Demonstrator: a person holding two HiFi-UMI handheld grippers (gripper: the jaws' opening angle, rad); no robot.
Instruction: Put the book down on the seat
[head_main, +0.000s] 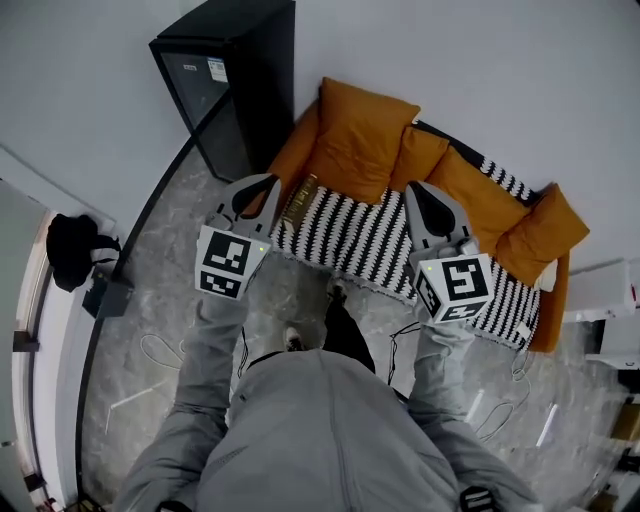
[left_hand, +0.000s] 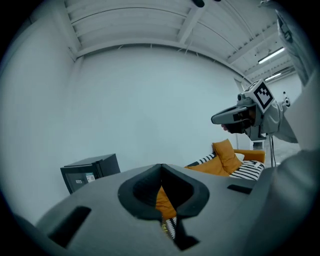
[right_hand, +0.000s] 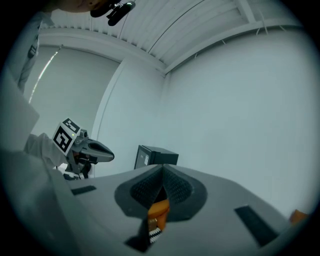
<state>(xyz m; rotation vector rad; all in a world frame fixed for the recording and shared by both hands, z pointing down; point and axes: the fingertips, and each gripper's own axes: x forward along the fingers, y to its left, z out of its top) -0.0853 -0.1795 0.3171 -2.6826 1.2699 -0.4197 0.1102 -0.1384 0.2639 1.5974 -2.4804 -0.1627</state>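
Evidently the book (head_main: 300, 204) lies flat at the left end of the seat (head_main: 370, 240), so there is nothing to carry. My left gripper (head_main: 266, 186) and right gripper (head_main: 414, 190) hang above it with jaws together, both empty.

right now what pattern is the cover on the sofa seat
Black-and-white zigzag stripes on the seat cover, clearest in the head view.

Bright, even overhead light; soft shadows; fisheye-bent edges, dark corners; perhaps slight blur
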